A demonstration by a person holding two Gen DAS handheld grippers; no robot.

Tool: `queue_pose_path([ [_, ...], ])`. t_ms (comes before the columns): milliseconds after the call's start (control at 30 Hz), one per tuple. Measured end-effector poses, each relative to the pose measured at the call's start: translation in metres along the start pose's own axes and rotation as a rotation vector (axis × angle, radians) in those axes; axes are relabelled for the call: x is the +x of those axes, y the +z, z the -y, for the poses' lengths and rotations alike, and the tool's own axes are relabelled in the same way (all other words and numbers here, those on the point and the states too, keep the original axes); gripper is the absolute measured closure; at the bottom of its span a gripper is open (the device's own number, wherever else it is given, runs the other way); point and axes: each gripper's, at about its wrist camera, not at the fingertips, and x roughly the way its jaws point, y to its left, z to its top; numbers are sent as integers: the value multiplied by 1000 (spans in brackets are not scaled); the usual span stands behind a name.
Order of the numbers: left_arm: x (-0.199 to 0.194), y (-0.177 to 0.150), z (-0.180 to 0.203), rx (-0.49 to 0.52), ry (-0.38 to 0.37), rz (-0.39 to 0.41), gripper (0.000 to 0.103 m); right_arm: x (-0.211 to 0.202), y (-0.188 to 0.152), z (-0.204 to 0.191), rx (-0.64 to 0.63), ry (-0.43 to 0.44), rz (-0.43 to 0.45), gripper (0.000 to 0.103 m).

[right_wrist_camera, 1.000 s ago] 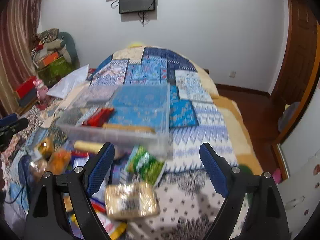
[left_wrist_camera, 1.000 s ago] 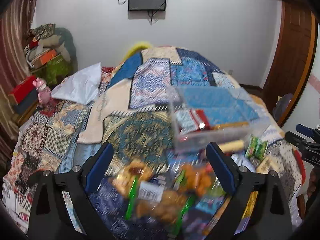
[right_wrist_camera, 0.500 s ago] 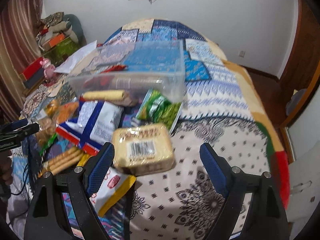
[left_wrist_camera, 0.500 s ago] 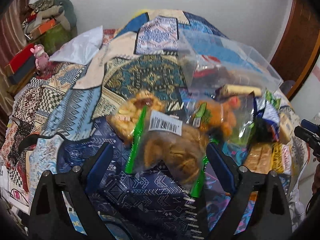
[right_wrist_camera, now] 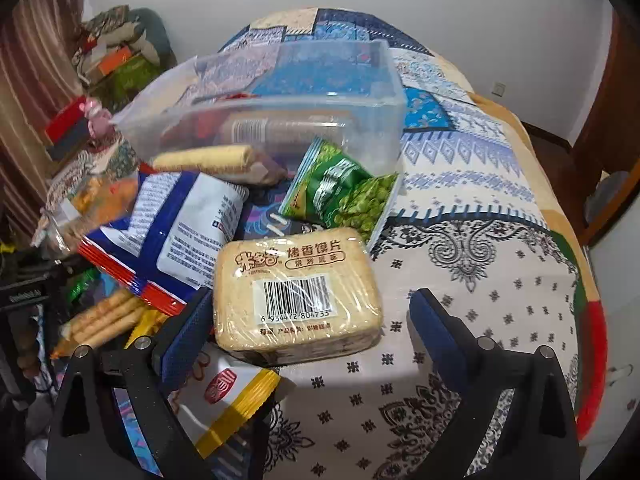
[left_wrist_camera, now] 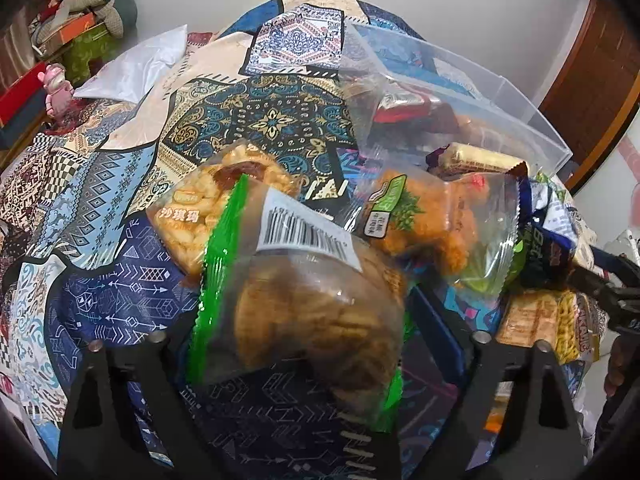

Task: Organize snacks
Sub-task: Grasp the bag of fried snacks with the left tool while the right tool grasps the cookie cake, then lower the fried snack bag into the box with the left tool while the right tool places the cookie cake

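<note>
Snack packs lie in a heap on a patterned bedspread. My left gripper [left_wrist_camera: 304, 320] is open around a clear green-edged bag of brown biscuits [left_wrist_camera: 312, 300]; its fingers flank the bag. A rice-cracker pack [left_wrist_camera: 200, 208] and an orange snack bag [left_wrist_camera: 432, 220] lie just beyond. My right gripper [right_wrist_camera: 308, 320] is open around a tan wrapped biscuit block with a barcode [right_wrist_camera: 296, 292]. A clear plastic bin [right_wrist_camera: 288, 112] with a few snacks inside stands behind the heap; it also shows in the left wrist view [left_wrist_camera: 460, 92].
A green pea bag [right_wrist_camera: 344, 192], a blue-and-white bag [right_wrist_camera: 176, 224], wafer rolls [right_wrist_camera: 100, 316] and a yellow-edged packet [right_wrist_camera: 228, 396] lie around the block. The bed's right edge [right_wrist_camera: 592, 320] drops toward the floor. Clutter [left_wrist_camera: 72, 36] is stacked at far left.
Both grippers have moved down and forward onto the heap. The biscuit bag now sits between the left fingers, and the tan block between the right fingers.
</note>
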Motion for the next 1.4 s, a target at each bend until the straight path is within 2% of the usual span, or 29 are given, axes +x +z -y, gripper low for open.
queue_pose_path([
  [133,-6,-2,3,13,-23,10,32,4,-3,4,31,29,-4,9],
  [200,-11,-4,5,24,-32,18,42,3,-3,8,49,66,0,23],
  [300,-20,-6,9,36,-34,28,46,-1,-5,13,62,70,5,23],
  [600,-54,-4,16,62,-24,91,47,-27,-10,23,81,46,56,24],
  [900,-83,26,28,78,-39,196,47,-58,12,26,93,42,164,24],
  [1167,-85,58,49,119,-71,257,47,-69,43,19,76,60,253,24],
  [1400,-69,92,64,125,-99,270,47,-54,69,16,58,63,281,24],
])
